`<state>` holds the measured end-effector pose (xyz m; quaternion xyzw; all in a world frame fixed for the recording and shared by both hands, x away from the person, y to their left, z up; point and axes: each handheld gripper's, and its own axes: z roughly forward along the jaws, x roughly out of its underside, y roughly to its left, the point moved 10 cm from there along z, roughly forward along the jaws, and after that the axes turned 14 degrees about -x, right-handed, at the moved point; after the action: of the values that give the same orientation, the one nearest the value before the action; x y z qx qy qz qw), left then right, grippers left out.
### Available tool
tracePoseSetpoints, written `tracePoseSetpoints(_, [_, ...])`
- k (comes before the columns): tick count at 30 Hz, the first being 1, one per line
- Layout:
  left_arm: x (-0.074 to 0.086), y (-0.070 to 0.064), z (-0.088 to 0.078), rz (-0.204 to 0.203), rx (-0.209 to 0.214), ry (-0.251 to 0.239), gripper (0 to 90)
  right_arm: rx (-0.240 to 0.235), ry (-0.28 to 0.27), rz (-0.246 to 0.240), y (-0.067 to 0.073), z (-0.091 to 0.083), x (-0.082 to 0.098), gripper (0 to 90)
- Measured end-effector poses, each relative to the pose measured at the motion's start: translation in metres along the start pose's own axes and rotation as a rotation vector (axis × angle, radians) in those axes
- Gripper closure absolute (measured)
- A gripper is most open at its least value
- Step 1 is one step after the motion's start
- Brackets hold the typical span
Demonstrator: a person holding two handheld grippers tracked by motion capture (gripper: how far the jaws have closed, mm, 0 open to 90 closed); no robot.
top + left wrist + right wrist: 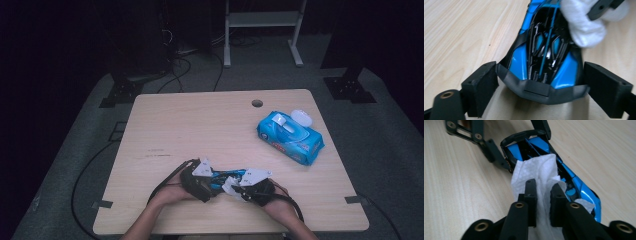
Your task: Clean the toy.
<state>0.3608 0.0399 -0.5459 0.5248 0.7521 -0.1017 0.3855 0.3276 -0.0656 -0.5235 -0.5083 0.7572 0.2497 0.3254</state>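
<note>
The toy car in my left hand-held gripper looked like hard plastic, its blue panels glossy and its black trim duller. The wipe pinched in my right hand-held gripper was white, soft and crinkled, with a fine woven-looking texture. My jaws were matt black with slightly rough pads and brass-coloured metal inserts. The tabletop was pale wood-grain, smooth and matt. The wipes pack wore shiny blue film with a white plastic lid.
</note>
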Motion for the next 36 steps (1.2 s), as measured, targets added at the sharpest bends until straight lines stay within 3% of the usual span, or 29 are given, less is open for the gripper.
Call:
tracePoseSetpoints(1, [0.0, -0.001, 0.0, 0.002, 0.002, -0.002, 18.6, -0.014, 0.005, 0.017, 0.0, 0.0, 0.0, 82.3])
tracePoseSetpoints(5, [-0.001, -0.001, 0.0, -0.002, 0.004, -0.004, 20.4, -0.043, 0.005, 0.063, -0.005, -0.004, -0.001, 83.7])
tracePoseSetpoints(9, [0.0, 0.0, -0.001, -0.011, 0.013, -0.008, 20.9, 0.019, -0.022, 0.107, -0.022, -0.023, 0.001, 83.7])
tracePoseSetpoints(11, [0.0, 0.0, -0.001, -0.006, 0.012, -0.007, 20.9, 0.063, 0.007, 0.128, -0.033, -0.029, 0.011, 83.7])
tracePoseSetpoints(13, [0.0, 0.0, -0.001, -0.006, 0.012, -0.007, 21.0, 0.067, 0.028, 0.145, -0.038, -0.028, 0.018, 83.7])
tracePoseSetpoints(16, [0.0, -0.001, -0.001, -0.01, 0.01, -0.005, 21.0, 0.047, 0.022, 0.135, -0.035, -0.023, 0.015, 83.7])
tracePoseSetpoints(19, [-0.001, -0.001, -0.001, -0.012, 0.009, -0.005, 21.1, -0.021, -0.012, 0.121, -0.02, -0.012, 0.001, 83.6])
tracePoseSetpoints(22, [0.001, -0.001, -0.002, -0.01, 0.014, -0.004, 21.4, -0.024, 0.005, 0.077, -0.014, -0.007, -0.003, 83.5])
tracePoseSetpoints(24, [0.001, -0.001, -0.003, -0.007, 0.012, -0.002, 21.5, -0.036, 0.002, 0.117, -0.019, -0.01, 0.001, 83.5])
tracePoseSetpoints(25, [0.001, -0.001, -0.003, -0.002, 0.012, -0.001, 21.6, -0.028, 0.003, 0.124, -0.023, -0.013, 0.004, 83.5])
tracePoseSetpoints(27, [0.001, -0.002, -0.003, 0.003, 0.009, 0.004, 21.6, 0.037, 0.039, 0.155, -0.039, -0.022, 0.017, 83.4])
tracePoseSetpoints(29, [0.001, -0.003, -0.003, 0.007, 0.0, 0.007, 21.5, 0.025, 0.026, 0.193, -0.043, -0.026, 0.023, 83.5])
tracePoseSetpoints(31, [0.001, -0.003, -0.003, 0.011, -0.002, 0.006, 21.4, 0.024, 0.027, 0.188, -0.04, -0.026, 0.022, 83.5])
tracePoseSetpoints(34, [0.0, -0.003, -0.002, 0.007, 0.001, 0.003, 21.4, -0.027, -0.01, 0.18, -0.027, -0.019, 0.01, 83.5])
tracePoseSetpoints(36, [0.001, -0.002, -0.003, 0.005, 0.005, 0.007, 21.4, -0.05, -0.003, 0.146, -0.019, -0.01, 0.003, 83.5])
